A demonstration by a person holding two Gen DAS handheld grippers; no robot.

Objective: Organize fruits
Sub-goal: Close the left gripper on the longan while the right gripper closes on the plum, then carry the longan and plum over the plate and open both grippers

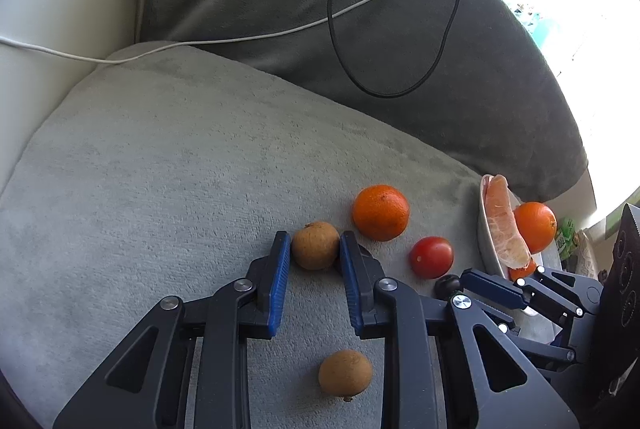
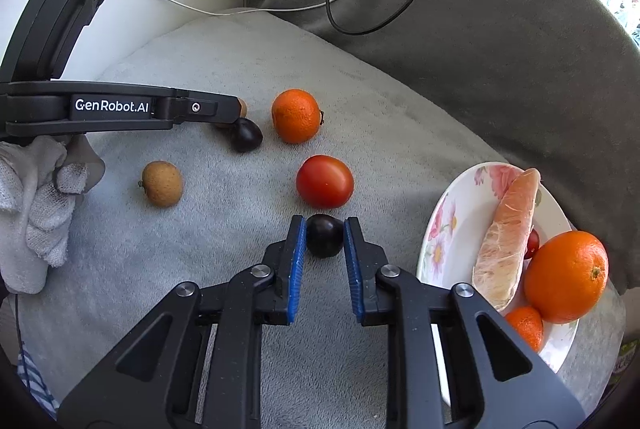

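Observation:
On the light grey cushion, my left gripper [image 1: 315, 241] is shut on a brown round fruit [image 1: 315, 251]. My right gripper [image 2: 324, 227] is shut on a small dark fruit [image 2: 324, 243]. Loose on the cushion lie a mandarin [image 2: 296, 115], a red tomato [image 2: 325, 181], a second brown fruit [image 2: 162, 184] and another dark fruit [image 2: 246, 135]. At the right, a flowered plate [image 2: 460, 205] holds a peeled citrus segment [image 2: 506, 237], a large orange [image 2: 566, 277], a small mandarin [image 2: 525, 325] and a partly hidden small red fruit.
A dark grey back cushion [image 1: 400, 41] rises behind the fruit, with a black cable loop [image 1: 332, 29] and a white cable [image 1: 240, 37] lying on it. A white armrest [image 1: 48, 29] borders the left. A gloved hand [image 2: 36, 197] holds the left gripper.

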